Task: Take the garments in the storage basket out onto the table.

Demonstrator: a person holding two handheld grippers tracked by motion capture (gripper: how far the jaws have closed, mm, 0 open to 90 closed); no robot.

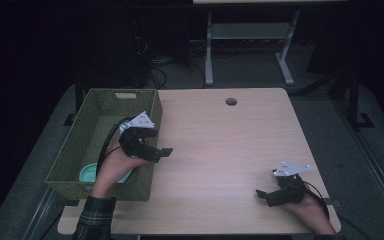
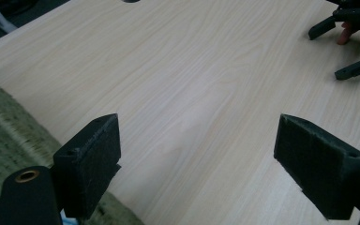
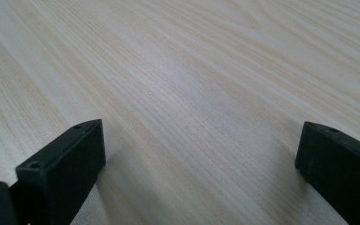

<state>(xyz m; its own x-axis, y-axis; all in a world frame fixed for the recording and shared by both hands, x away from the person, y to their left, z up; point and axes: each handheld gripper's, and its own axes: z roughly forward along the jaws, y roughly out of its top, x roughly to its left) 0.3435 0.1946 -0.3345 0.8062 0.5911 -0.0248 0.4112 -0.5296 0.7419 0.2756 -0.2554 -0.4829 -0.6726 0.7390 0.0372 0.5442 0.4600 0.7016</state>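
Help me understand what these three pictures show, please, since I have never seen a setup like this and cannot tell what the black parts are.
No machine is at work here: a person sits at a wooden table and holds a hand tool with two black jaws in each hand. The high view looks down from above the person. In it the left gripper sits by the rim of a green woven basket, and the right gripper rests low near the table's right front corner. The other two pictures come from small cameras riding on the tools, looking along their jaws. Both the left gripper and the right gripper stand open with only bare tabletop between the jaws, so nothing is held. Inside the basket lies a pale turquoise object, partly hidden by the left hand.
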